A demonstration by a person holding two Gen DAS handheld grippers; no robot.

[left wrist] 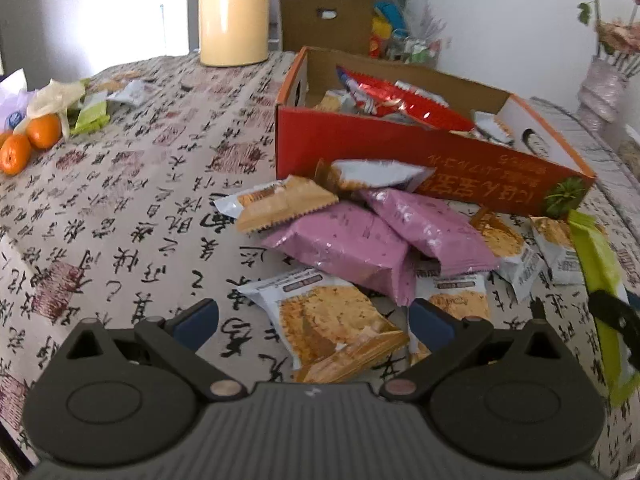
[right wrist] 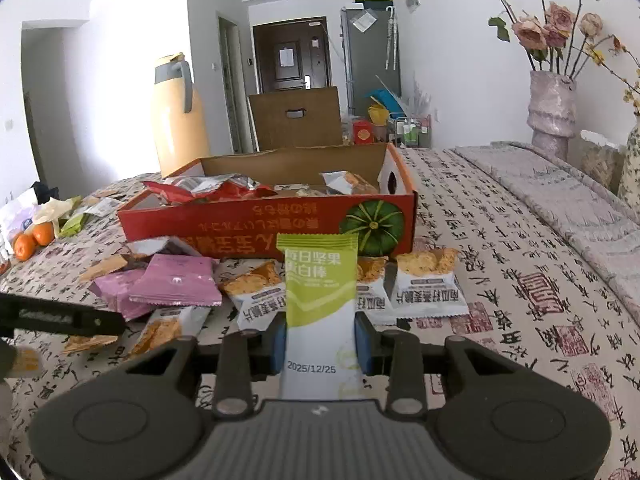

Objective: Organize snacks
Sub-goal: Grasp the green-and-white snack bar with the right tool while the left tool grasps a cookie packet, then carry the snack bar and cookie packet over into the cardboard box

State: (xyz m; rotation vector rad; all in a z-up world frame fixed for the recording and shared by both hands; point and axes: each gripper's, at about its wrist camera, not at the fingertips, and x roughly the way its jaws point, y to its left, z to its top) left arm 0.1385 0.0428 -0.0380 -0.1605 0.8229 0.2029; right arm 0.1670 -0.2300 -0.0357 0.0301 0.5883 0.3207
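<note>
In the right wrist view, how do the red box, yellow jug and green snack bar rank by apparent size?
1. red box
2. yellow jug
3. green snack bar; nearness to the camera enlarges it, so jug versus bar is unsure.

White walls (right wrist: pixel 460 60) are seen all around the room. A dark brown door (right wrist: pixel 291 56) is set at the far end, and a tall grey fridge (right wrist: pixel 370 48) is placed beside it. The table is covered by a cream cloth with black writing (right wrist: pixel 500 248). Bright light is let in from the left side (left wrist: pixel 120 12).
</note>
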